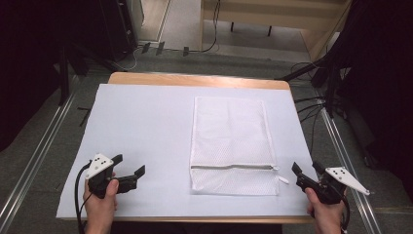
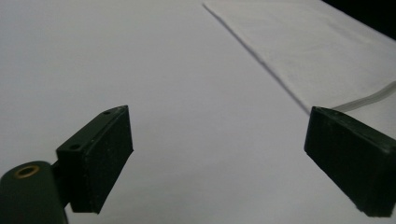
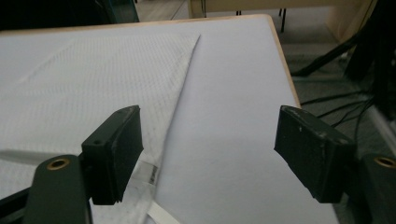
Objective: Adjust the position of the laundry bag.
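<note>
I judge this the approach step: the white rectangular mesh laundry bag [image 1: 233, 146] lies flat right of centre in the high view, untouched, and both my claws are released and empty, the left gripper [image 1: 130, 170] at lower left, the right gripper [image 1: 308, 169] at lower right. Next I must close in on its zipped near edge. My right gripper view shows the zipper's white pull tab [image 3: 150, 172], lower left.

Left gripper [image 1: 130, 165] held low at the near left, jaws spread wide, right gripper [image 1: 307, 168] held at the near right, jaws likewise parted
</note>
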`<move>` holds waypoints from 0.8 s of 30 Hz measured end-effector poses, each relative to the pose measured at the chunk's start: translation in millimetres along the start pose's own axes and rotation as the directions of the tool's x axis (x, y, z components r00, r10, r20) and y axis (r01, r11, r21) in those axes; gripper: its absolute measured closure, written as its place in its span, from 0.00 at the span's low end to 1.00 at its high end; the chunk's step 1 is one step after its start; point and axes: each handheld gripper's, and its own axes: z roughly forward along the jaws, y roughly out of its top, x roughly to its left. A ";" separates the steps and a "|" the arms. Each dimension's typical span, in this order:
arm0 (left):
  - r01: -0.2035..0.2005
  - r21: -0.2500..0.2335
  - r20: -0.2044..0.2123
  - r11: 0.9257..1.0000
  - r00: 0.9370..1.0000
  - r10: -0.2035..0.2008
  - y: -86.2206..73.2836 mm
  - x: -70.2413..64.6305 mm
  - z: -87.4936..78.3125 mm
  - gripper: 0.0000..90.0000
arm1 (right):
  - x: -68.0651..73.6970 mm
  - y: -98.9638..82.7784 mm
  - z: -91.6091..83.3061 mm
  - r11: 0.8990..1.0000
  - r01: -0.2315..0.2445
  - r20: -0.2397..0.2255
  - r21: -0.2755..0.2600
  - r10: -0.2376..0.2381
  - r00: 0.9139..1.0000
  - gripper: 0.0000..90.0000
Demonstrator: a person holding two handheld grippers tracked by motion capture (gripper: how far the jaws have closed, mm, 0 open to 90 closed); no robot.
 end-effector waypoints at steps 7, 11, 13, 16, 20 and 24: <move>-0.021 0.024 0.037 0.999 0.999 0.020 12.8 -28.2 14.9 0.20 | 6.9 10.6 -4.6 0.999 -0.038 -0.009 -0.007 0.038 0.999 0.35; -0.055 0.089 -0.028 0.995 0.998 0.057 20.3 -46.5 42.1 0.37 | 13.4 8.4 -5.7 1.000 -0.014 -0.016 0.013 0.015 1.000 0.36; -0.033 0.116 0.000 0.993 0.999 0.034 23.4 -52.0 55.0 0.39 | 14.8 7.3 -4.1 1.000 -0.001 -0.016 0.030 0.001 1.000 0.36; -0.035 0.155 -0.002 0.987 0.999 0.036 28.0 -66.1 80.1 0.44 | 15.9 5.2 -2.0 0.999 0.009 -0.032 0.048 -0.007 0.999 0.36; 0.020 0.207 -0.049 0.978 0.999 -0.010 36.8 -73.4 117.7 0.53 | 20.2 -0.7 2.1 0.997 0.028 -0.054 0.073 -0.024 0.998 0.32; 0.029 0.219 -0.025 0.975 0.999 -0.024 39.2 -76.8 138.4 0.59 | 21.4 -2.5 -0.4 0.997 0.019 -0.077 0.070 -0.014 0.997 0.30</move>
